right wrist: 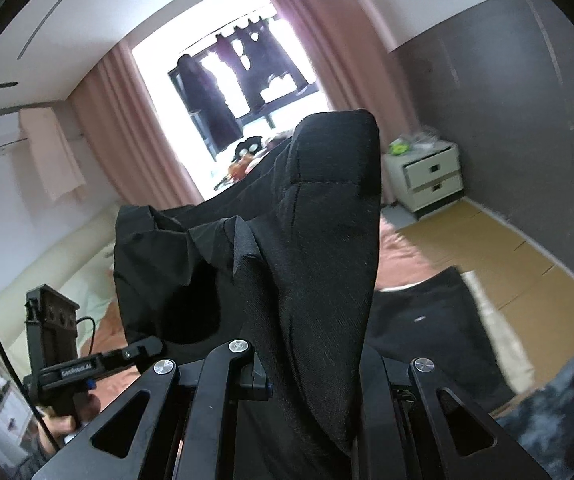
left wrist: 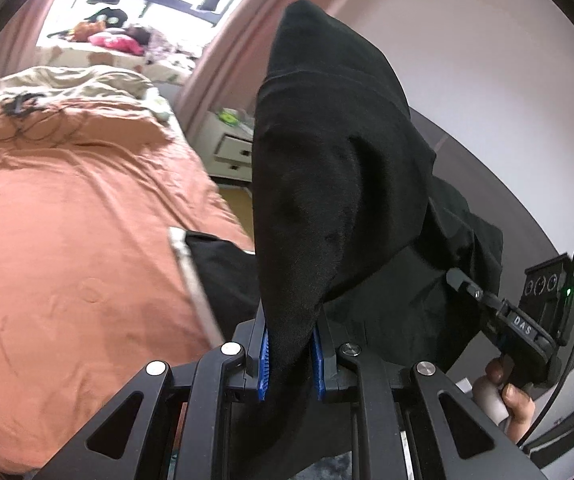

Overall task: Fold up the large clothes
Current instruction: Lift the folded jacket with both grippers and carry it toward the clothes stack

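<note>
Above the bed with the rumpled terracotta-orange cover (left wrist: 71,216), the big black knit garment (left wrist: 327,168) hangs lifted between the two tools, so the fold is underway but far from finished. Over at the left side, the bed cover lies bare and creased, with only a dark lower part of the garment resting near its edge beside a pale strip I cannot identify. Moving right, the left gripper (left wrist: 290,358) has its blue-padded fingers (left wrist: 263,356) clamped on a bunched corner of the cloth, which rises in a peak in front of the lens. Further right in the same view, the right gripper (left wrist: 461,280) bites into another edge of the fabric, a hand (left wrist: 517,398) wrapped round its handle. From the right wrist view, its own fingers are buried under the cloth, so the contact itself is hidden, yet the material drapes straight out of them and they read as closed on it. Beyond stands a white two-drawer bedside cabinet (right wrist: 427,176) on a yellowish floor.

My judgement: both corners are picked up and raised, nothing is yet laid flat or creased over; spreading, folding and smoothing are all left
</note>
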Action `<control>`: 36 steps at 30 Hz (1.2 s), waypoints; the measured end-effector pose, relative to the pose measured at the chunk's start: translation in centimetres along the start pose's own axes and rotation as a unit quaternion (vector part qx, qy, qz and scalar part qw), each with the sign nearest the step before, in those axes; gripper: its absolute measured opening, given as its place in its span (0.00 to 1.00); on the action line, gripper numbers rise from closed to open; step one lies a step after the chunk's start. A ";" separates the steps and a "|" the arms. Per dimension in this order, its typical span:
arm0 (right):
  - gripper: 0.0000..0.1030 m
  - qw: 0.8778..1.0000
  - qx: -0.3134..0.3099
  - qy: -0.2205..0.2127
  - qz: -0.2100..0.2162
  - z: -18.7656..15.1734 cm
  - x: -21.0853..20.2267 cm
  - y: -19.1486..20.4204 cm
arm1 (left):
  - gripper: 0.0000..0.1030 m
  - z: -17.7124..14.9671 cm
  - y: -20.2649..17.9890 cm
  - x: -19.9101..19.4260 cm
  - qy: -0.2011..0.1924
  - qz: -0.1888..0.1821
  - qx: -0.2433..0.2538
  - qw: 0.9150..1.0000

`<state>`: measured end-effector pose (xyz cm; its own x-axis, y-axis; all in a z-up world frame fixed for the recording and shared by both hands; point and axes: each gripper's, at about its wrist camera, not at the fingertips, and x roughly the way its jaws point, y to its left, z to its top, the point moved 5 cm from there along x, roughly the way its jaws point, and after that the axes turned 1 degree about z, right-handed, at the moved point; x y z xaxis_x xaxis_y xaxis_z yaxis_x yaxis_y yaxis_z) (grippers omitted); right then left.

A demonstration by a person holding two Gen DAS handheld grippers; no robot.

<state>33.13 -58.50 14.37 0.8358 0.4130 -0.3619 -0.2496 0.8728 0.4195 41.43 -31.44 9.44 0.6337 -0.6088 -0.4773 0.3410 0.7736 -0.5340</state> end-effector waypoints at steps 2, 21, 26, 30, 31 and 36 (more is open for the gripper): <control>0.14 1.000 -0.005 -0.013 -0.012 0.4 -1.5 -0.9 | 0.17 -0.1 -1.4 1.1 0.007 -0.011 0.014 1.000; 0.14 0.995 0.025 0.007 -0.099 3.2 5.9 -8.3 | 0.17 0.4 0.0 12.0 0.087 -0.045 0.014 0.995; 0.14 0.992 0.042 0.037 -0.117 2.8 11.0 -10.4 | 0.17 1.0 3.7 15.7 0.116 -0.040 -0.012 0.992; 0.13 0.988 0.047 0.061 -0.131 2.4 14.3 -12.1 | 0.17 1.2 6.4 18.0 0.133 -0.037 -0.045 0.989; 0.13 0.987 0.049 0.067 -0.134 2.2 15.1 -12.5 | 0.17 1.2 7.1 18.7 0.138 -0.036 -0.052 0.988; 0.13 0.982 0.056 0.099 -0.149 0.8 18.6 -14.7 | 0.18 0.7 9.6 21.3 0.162 -0.027 -0.079 0.983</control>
<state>52.76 -63.87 2.13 0.7491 0.1962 -0.6328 0.0565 0.9328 0.3560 58.72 -36.87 -5.41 0.3546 -0.6913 -0.6295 0.2401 0.7180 -0.6533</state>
